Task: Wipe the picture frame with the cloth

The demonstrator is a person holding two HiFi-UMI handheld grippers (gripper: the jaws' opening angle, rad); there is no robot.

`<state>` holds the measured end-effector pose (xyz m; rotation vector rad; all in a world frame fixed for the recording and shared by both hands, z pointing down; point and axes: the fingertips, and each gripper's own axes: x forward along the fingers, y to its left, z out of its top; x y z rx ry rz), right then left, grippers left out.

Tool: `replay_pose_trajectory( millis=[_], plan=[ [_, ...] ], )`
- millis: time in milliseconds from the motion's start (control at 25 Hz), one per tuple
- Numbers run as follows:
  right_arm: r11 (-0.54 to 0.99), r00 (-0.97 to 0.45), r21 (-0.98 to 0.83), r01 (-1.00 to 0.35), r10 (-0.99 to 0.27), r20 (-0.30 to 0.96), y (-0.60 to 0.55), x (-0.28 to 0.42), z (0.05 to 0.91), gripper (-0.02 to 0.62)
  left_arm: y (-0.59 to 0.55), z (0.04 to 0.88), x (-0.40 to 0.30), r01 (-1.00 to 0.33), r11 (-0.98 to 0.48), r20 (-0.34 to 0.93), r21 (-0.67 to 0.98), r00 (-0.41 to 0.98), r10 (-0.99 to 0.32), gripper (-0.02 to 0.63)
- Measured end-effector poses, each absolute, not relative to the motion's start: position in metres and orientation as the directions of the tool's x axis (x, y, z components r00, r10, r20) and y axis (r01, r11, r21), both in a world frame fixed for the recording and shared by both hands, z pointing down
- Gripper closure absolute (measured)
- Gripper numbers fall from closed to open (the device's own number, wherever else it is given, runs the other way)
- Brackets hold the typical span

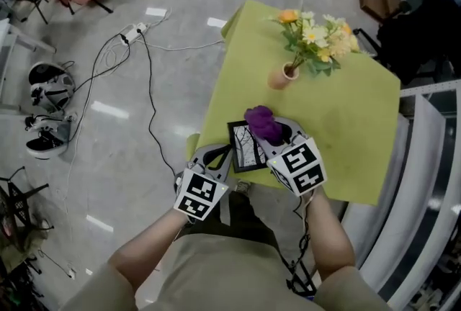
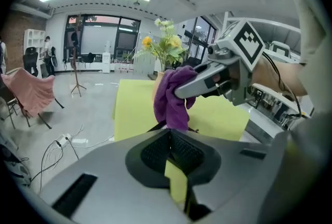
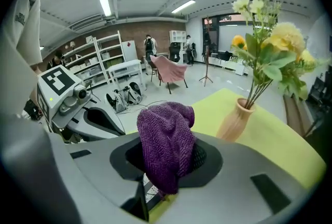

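"Between the jaws of the left gripper (image 2: 169, 134), what is that thin dark edge?"

"That reads as the picture frame (image 1: 247, 145), seen edge-on. The jaws are pressed together on its border. I judge that gripper to be clamped on the frame's near-left side, with the frame reaching out ahead of its tips and to their right."

"And the right gripper (image 3: 168, 159)?"

"Closed on the cloth (image 3: 166, 135). A purple knitted wad bulges out past its tips and droops below them. A strip of the frame's pale picture shows directly under that droop. Cloth and frame are very close, but I cannot tell whether they touch."

"Where does the frame sit otherwise?"

"Over the near edge of the yellow-green table (image 1: 346, 137). It is short of the vase (image 1: 282, 77) of flowers (image 1: 317, 32), which stands well ahead of both grippers. Whether the frame's far edge rests on the table is unclear."

"How will these things handle?"

"The frame looks light, flat and stiff, so held on one side it may pivot if the wipe presses hard. A glazed front, if it has one, would be slick and breakable. The border is the place to hold, never the face. The cloth is soft and limp, and it is pinched at one bunch, so its loose end will fold and drag. Light strokes toward the clamped side seem safest."
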<state>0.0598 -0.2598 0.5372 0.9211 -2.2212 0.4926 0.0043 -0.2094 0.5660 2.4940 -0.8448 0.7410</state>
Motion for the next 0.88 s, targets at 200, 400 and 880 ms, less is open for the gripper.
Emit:
replay_pose_trajectory(
  millis=[200, 400, 880],
  plan=[
    [0.754, -0.579, -0.112, -0.647, -0.390, 0.716, -0.261, 0.037, 0.563, 0.479, -0.204, 0.598, 0.013, -0.644, -0.736, 0.636, 0.209, 0.661, -0.398, 0.598],
    [0.816, -0.621, -0.151, -0.558, -0.291, 0.728, -0.255, 0.012, 0.585, 0.477, -0.202, 0.620, 0.017, -0.649, -0.725, 0.660, 0.233, 0.653, -0.372, 0.598],
    [0.856, -0.588, -0.176, -0.486, -0.172, 0.791, -0.238, -0.005, 0.632, 0.482, -0.198, 0.632, 0.021, -0.663, -0.718, 0.677, 0.211, 0.629, -0.382, 0.600]
  ],
)
